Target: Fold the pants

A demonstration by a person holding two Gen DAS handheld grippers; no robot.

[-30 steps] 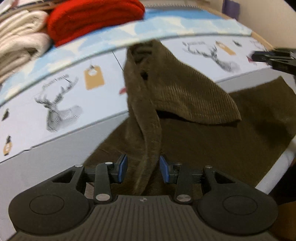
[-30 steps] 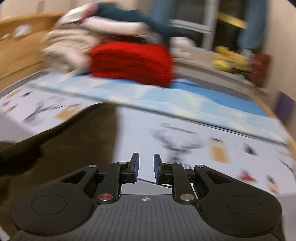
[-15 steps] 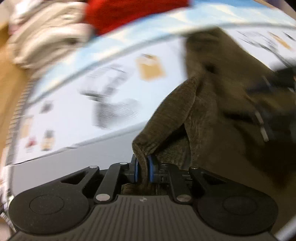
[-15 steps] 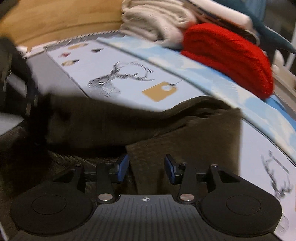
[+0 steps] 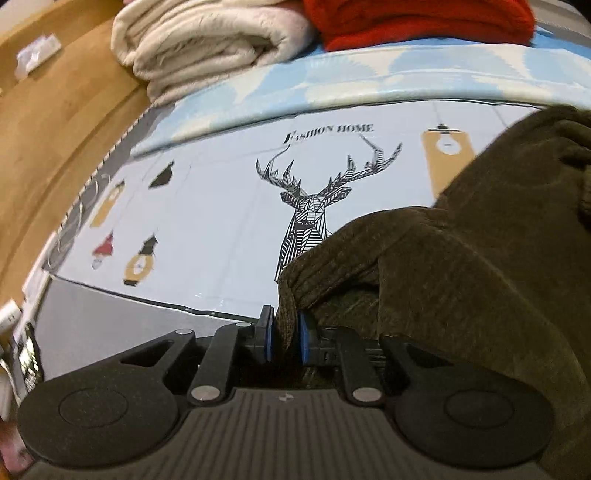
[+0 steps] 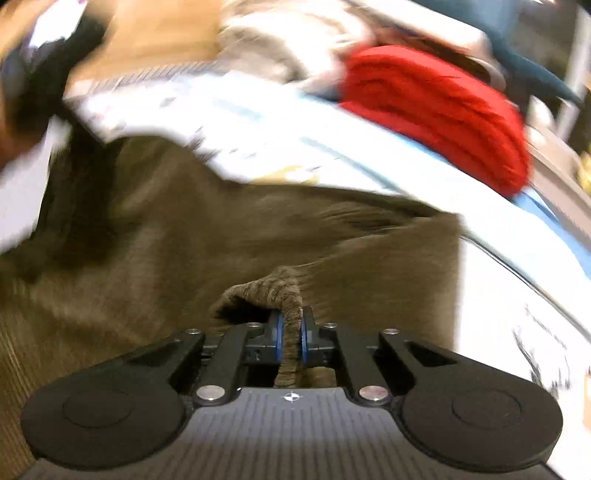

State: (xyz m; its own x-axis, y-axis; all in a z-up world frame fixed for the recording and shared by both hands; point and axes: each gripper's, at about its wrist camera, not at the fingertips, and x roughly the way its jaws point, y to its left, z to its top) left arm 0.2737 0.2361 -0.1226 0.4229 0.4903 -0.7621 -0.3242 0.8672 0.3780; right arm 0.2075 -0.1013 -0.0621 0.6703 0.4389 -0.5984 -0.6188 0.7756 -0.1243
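The pants point(image 5: 480, 266) are dark olive-brown corduroy, lying bunched on a bed sheet printed with deer heads. My left gripper point(image 5: 283, 338) is shut on a fold of the pants' edge, with the rest of the fabric heaped to its right. In the right wrist view the pants point(image 6: 184, 236) spread across the middle, blurred by motion. My right gripper point(image 6: 290, 338) is shut on a raised fold of the same fabric, which loops up just ahead of the blue pads.
A folded cream blanket point(image 5: 207, 40) and a folded red knit point(image 5: 417, 18) lie at the far side of the bed; the red knit point(image 6: 436, 110) also shows in the right view. A wooden bed frame point(image 5: 55, 122) runs along the left.
My left gripper went from open around the fabric to shut on it. My right gripper moved onto the pants and closed on a fold. Both views have shifted left.
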